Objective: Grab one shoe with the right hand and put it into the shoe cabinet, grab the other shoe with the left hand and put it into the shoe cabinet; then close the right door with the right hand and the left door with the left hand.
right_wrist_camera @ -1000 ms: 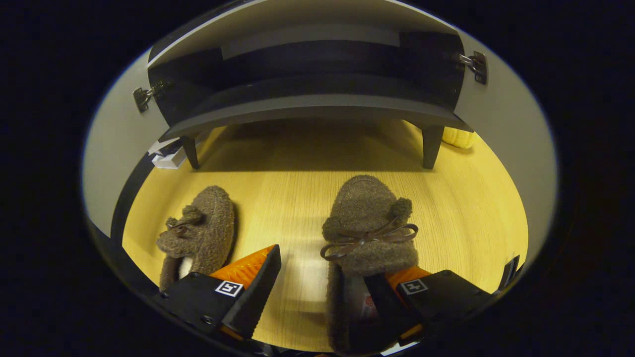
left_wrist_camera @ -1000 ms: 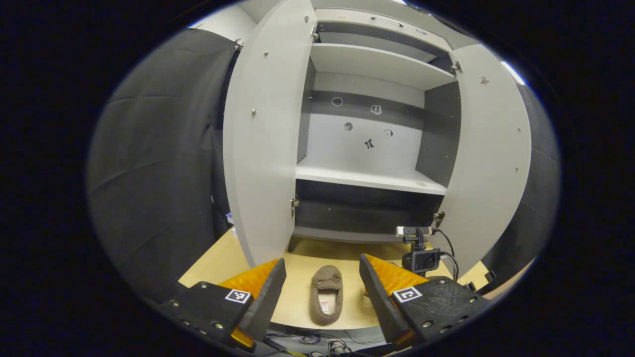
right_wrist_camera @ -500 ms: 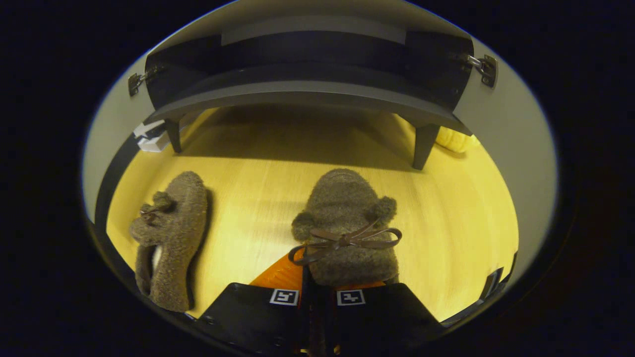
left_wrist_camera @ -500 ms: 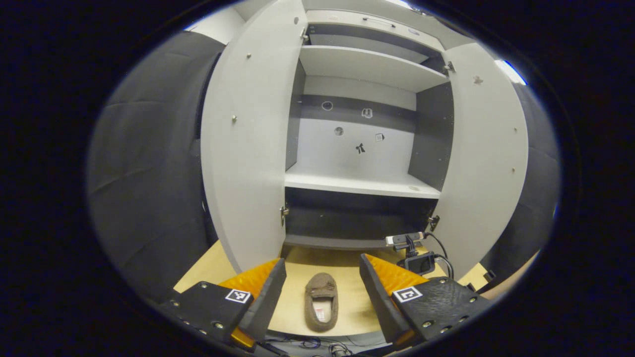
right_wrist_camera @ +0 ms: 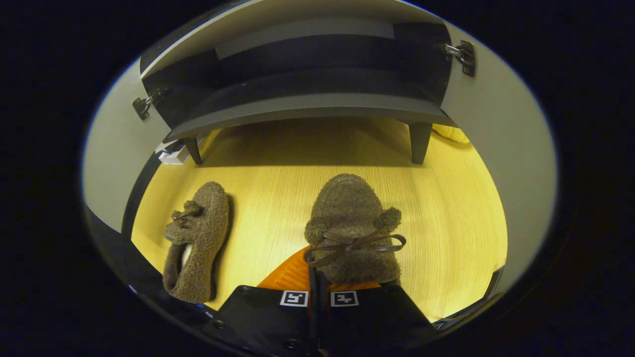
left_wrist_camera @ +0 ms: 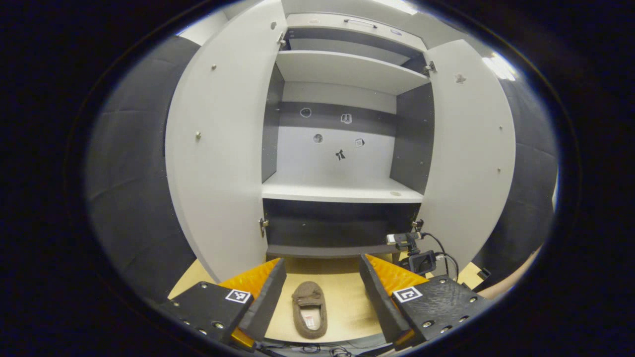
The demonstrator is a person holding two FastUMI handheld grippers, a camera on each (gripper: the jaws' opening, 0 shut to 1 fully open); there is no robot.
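1. While clamped on the side wall of one fuzzy brown slipper (right_wrist_camera: 353, 223), with fingers all but meeting, right gripper (right_wrist_camera: 319, 290) sits in the first step: first shoe grasped, not yet stowed. Whether that slipper is lifted off the wooden floor (right_wrist_camera: 446, 208) or resting on it: cannot tell.
2. Next move, by judgement: lift, carry forward past the open doors, set down on a shelf (left_wrist_camera: 342, 191) of the shoe cabinet (left_wrist_camera: 347, 74), keeping the toe clear of the dark bottom board (right_wrist_camera: 307, 106).
3. Left gripper (left_wrist_camera: 322, 285) held back and high, jaws spread wide, holding nothing; facing the cabinet front, with the other slipper (left_wrist_camera: 309, 310) lying on the floor between its fingers in the left gripper view, well below.
4. Count: two slippers, one gripped, one lying loose to its left (right_wrist_camera: 196, 243) in the right gripper view; two cabinet doors, left door (left_wrist_camera: 218, 148) and right door (left_wrist_camera: 471, 148), both swung open; two cabinet legs (right_wrist_camera: 418, 144) seen under the base.
5. Small camera on a stand (left_wrist_camera: 419, 258) with cables beside the right door: one.
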